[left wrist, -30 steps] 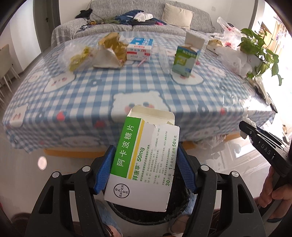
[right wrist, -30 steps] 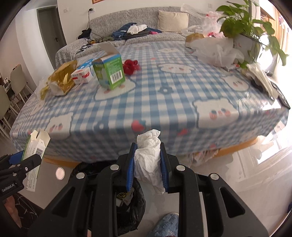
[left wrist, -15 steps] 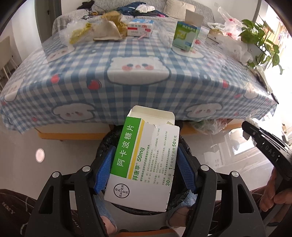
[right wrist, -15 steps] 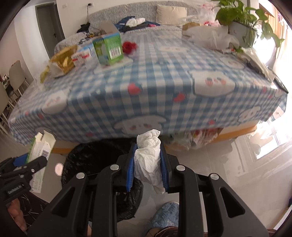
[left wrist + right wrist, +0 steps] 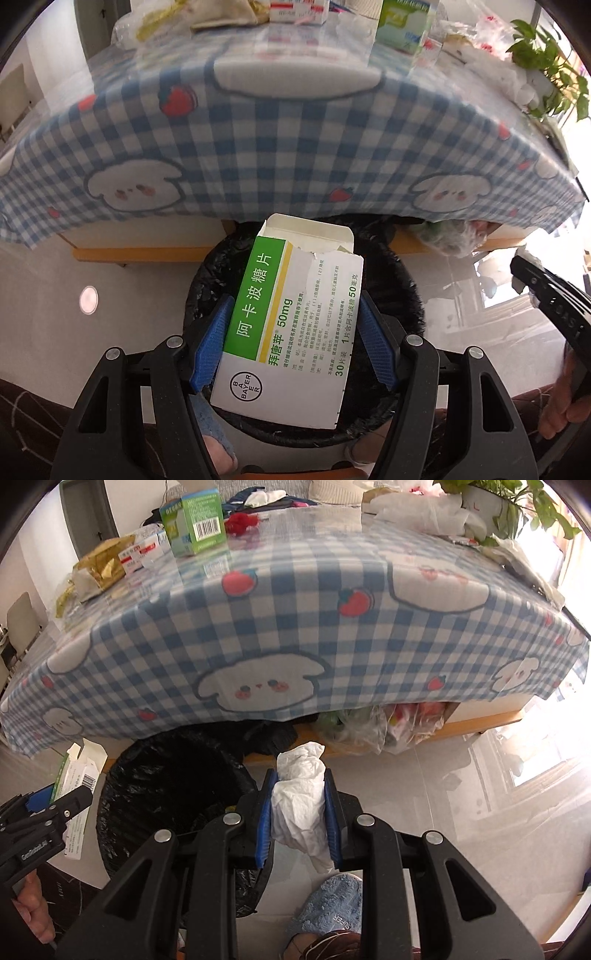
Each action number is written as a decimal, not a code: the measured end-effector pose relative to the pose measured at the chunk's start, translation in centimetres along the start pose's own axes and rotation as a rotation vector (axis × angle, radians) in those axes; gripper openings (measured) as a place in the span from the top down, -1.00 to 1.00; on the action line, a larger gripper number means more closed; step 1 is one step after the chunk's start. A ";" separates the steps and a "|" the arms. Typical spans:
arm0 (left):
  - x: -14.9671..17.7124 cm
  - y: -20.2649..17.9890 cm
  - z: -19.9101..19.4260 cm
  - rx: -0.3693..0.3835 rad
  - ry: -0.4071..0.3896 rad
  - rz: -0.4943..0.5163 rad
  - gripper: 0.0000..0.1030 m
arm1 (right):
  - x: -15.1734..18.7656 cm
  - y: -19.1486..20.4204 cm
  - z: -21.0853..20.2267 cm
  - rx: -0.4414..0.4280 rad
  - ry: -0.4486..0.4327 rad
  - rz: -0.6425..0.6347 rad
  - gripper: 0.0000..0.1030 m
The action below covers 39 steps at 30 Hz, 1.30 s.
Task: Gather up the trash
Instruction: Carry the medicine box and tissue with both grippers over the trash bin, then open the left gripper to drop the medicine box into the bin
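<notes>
Nearest to me, my left gripper [image 5: 293,343] clamps a torn-open white and green cardboard medicine box [image 5: 291,332] between its blue pads; the box's lower corner hides part of the bin below it. My right gripper [image 5: 300,814] squeezes a crumpled white paper tissue [image 5: 301,805], soft and creased, its tail hanging past the pads. Under both sits a round bin lined with a wrinkled glossy black plastic bag [image 5: 166,775]: the box hangs right over its mouth, the tissue just to the right of its rim. I cannot make out what lies inside the bin; it is too dark. A fuzzy blue slipper [image 5: 328,904] shows at the bottom edge, cut off. Beyond the bin a blue and white checked tablecloth with cartoon bears and strawberries [image 5: 295,627] drapes over the table edge, covering most of what is beneath; clear plastic bags [image 5: 380,723] bulge out under its hem. Farther back on the table stand a green carton with a barcode [image 5: 195,520], a crushed gold wrapper [image 5: 99,565] and a leafy potted plant [image 5: 517,506], partly cropped.
</notes>
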State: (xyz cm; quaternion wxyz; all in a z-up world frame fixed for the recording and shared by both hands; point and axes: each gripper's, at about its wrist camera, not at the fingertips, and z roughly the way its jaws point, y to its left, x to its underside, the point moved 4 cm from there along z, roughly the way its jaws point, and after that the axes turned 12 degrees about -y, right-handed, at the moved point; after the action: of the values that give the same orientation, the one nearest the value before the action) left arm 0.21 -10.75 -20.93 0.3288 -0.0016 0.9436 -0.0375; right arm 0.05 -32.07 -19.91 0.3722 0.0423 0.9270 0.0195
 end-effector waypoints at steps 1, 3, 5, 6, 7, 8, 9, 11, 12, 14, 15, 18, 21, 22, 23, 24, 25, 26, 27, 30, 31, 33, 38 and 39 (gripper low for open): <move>0.2 0.0 0.4 -0.002 0.002 0.001 -0.26 | 0.2 0.1 0.2 0.001 0.006 -0.002 0.55; 0.4 -0.1 0.9 0.000 0.006 0.004 -0.26 | 0.4 0.2 0.5 0.003 0.011 -0.008 0.55; 0.6 -0.3 1.4 0.007 0.011 0.004 -0.26 | 0.8 0.2 0.8 0.004 0.023 -0.014 0.55; 0.7 -0.3 1.5 0.010 0.013 0.004 -0.26 | 0.9 0.2 0.9 0.005 0.027 -0.015 0.55; 0.8 -0.4 1.7 0.008 0.015 0.007 -0.26 | 1.1 0.2 1.0 0.009 0.033 -0.018 0.55; 0.9 -0.6 1.9 0.006 0.019 0.011 -0.26 | 1.2 0.2 1.2 0.014 0.041 -0.022 0.55; 0.9 -0.8 2.0 0.008 0.023 0.012 -0.26 | 1.4 0.1 1.4 0.019 0.045 -0.024 0.55; 1.2 -1.2 2.4 0.008 0.032 0.015 -0.26 | 1.7 -0.3 1.6 0.030 0.055 -0.024 0.55; 1.2 -1.5 2.7 0.010 0.033 0.018 -0.26 | 1.9 -0.4 1.7 0.032 0.058 -0.020 0.55; 1.3 -2.0 2.8 0.011 0.036 0.029 -0.26 | 2.0 -0.8 1.9 0.038 0.059 -0.013 0.55; 1.4 -2.2 3.0 0.013 0.037 0.033 -0.26 | 2.0 -1.0 1.8 0.042 0.059 -0.008 0.55; 1.5 -3.1 3.4 0.020 0.039 0.045 -0.26 | 2.2 -1.5 1.7 0.050 0.061 0.001 0.55; 1.5 -3.6 3.7 0.025 0.038 0.053 -0.26 | 2.3 -1.8 1.7 0.055 0.061 0.008 0.55; 1.4 -3.6 3.6 0.029 0.037 0.053 -0.26 | 2.3 -1.8 1.7 0.057 0.061 0.009 0.55; 1.3 -3.8 3.6 0.034 0.035 0.053 -0.26 | 2.3 -1.8 1.7 0.058 0.061 0.009 0.55; 1.2 -3.9 3.6 0.037 0.030 0.054 -0.27 | 2.3 -1.8 1.7 0.058 0.061 0.009 0.55; 1.1 -3.9 3.5 0.035 0.024 0.056 -0.28 | 2.3 -1.8 1.7 0.059 0.061 0.008 0.55; 1.0 -4.0 3.4 0.029 0.012 0.062 -0.30 | 2.3 -1.8 1.7 0.059 0.060 0.006 0.55; 1.0 -3.9 3.3 0.028 0.006 0.065 -0.30 | 2.3 -1.8 1.7 0.059 0.060 0.005 0.55; 0.9 -3.7 3.0 0.034 -0.004 0.063 -0.46 | 2.3 -1.5 1.7 0.060 0.058 0.000 0.55; 0.9 -3.5 2.9 0.030 -0.011 0.064 -0.50 | 2.3 -1.3 1.7 0.058 0.056 -0.001 0.55; 0.8 -2.9 2.3 0.028 -0.021 0.062 -0.57 | 2.1 -0.7 1.8 0.050 0.050 -0.006 0.55; 0.5 -0.9 1.2 0.007 -0.057 0.043 -0.85 | 1.9 1.9 1.7 0.016 0.033 -0.040 0.55; 0.3 -0.2 0.9 0.001 -0.068 0.033 -0.88 | 1.9 2.5 1.7 0.009 0.032 -0.047 0.55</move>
State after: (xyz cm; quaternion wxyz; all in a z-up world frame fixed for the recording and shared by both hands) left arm 0.50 -11.06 -21.82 0.3612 0.0129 0.9319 -0.0322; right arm 0.00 -29.37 -22.29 0.3576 0.0216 0.9336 0.0073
